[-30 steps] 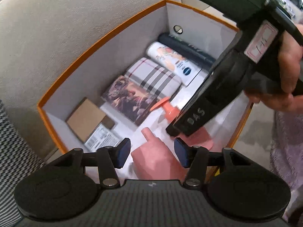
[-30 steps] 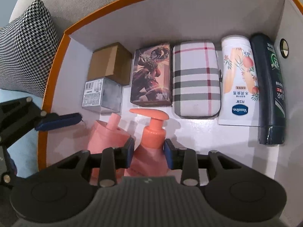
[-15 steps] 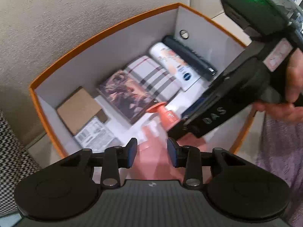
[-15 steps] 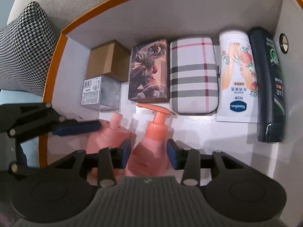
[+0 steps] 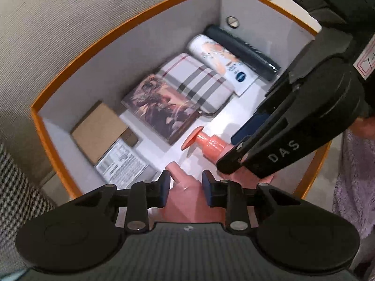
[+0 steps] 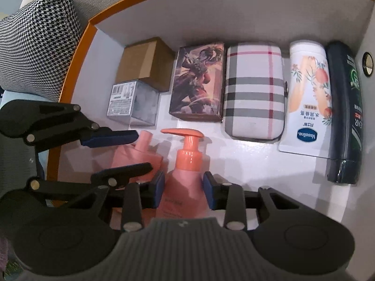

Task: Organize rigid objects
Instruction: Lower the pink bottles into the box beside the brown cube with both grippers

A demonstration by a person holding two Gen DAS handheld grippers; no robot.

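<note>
A houndstooth cushion [image 6: 39,32] leans against the beige sofa upholstery [image 5: 70,23].

We look steeply down from both wrists, close above the orange box [image 5: 131,22]; each view shares its floor, toward 12 o'clock.

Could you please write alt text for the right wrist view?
The right tool is closing on a pink pump bottle inside an orange-rimmed box; the left tool closes around a second pink bottle. Boxes, a plaid case and two bottles line the back.
</note>
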